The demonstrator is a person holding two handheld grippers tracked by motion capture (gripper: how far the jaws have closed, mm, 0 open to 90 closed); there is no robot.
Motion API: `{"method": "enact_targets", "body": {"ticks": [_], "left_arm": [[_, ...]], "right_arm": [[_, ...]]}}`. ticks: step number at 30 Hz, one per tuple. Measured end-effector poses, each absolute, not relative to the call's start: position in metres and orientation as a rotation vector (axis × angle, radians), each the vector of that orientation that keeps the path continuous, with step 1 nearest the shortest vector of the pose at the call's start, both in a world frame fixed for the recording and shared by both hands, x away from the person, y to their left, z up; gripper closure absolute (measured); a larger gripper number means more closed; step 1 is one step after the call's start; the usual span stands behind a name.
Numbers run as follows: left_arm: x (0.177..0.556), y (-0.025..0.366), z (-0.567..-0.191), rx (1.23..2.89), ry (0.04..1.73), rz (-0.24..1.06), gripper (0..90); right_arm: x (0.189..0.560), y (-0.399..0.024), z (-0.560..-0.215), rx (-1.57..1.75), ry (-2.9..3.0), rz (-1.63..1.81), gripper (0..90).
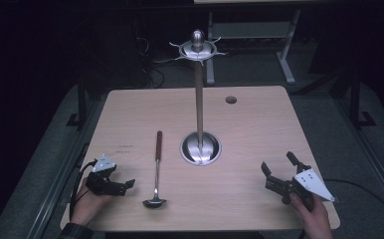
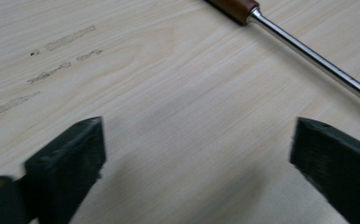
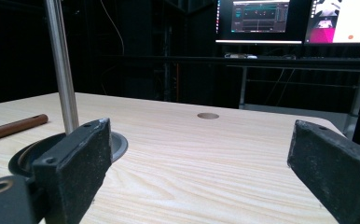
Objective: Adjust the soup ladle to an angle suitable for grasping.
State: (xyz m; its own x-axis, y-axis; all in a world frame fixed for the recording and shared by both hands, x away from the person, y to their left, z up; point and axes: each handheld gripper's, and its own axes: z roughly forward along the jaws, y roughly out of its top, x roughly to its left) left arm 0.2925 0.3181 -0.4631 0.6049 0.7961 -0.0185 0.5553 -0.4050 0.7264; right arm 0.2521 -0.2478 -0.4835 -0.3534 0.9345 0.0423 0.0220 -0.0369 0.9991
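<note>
a ladle point(image 1: 156, 172) lies flat on the light wooden table point(image 1: 249, 119), its brown wooden handle pointing away from the person and its small metal bowl resting near the front edge, just left of the table's middle. the left gripper point(image 1: 125, 185) sits low at the front left corner, held in the person's left hand point(image 1: 86, 204), its tips turned toward the ladle's bowl and near it but not touching – in the left gripper view its two black jaws stand wide apart over bare wood, with nothing between them, and the ladle's shaft point(image 2: 308, 53) crosses the upper right, apart from both jaws. the right gripper point(image 1: 278, 167) is at the front right, well apart from the ladle, held in the right hand point(image 1: 313, 214) and angled toward the table's centre; its jaws are likewise spread wide and empty. just right of the ladle, at the table's middle, stands a tall metal stand point(image 1: 199, 99) – a round base, a thin upright pole and a ring of hooks at the top, all bare. in the right gripper view the pole point(image 3: 62, 65) rises at the left, the ladle's handle end point(image 3: 12, 127) lies beyond it, and lit monitors point(image 3: 280, 21) glow in the dark room behind.
</note>
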Motion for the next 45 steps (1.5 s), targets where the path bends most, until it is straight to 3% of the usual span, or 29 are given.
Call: {"method": "enact_targets", "body": {"ticks": [2,3,16,28,39,45], "left_arm": [[0.292,0.318,-0.462,2.115,1.062,0.435,5.2],[0.291,0.319,-0.46,2.102,1.059,0.443,12.1],[0.297,0.315,-0.451,2.046,1.083,0.431,45.7],[0.308,0.306,-0.446,2.074,1.111,0.397,71.0],[0.325,0.295,-0.441,2.062,1.094,0.378,89.7],[0.335,0.291,-0.44,2.071,1.086,0.365,89.9]], "right_arm": [[0.252,-0.248,-0.484,1.057,1.464,1.496,6.0],[0.252,-0.248,-0.484,1.058,1.465,1.497,6.0],[0.252,-0.248,-0.483,1.068,1.467,1.507,6.0],[0.251,-0.247,-0.484,1.058,1.464,1.497,6.0],[0.251,-0.247,-0.484,1.063,1.463,1.499,6.0],[0.252,-0.247,-0.484,1.065,1.461,1.5,6.0]]}}
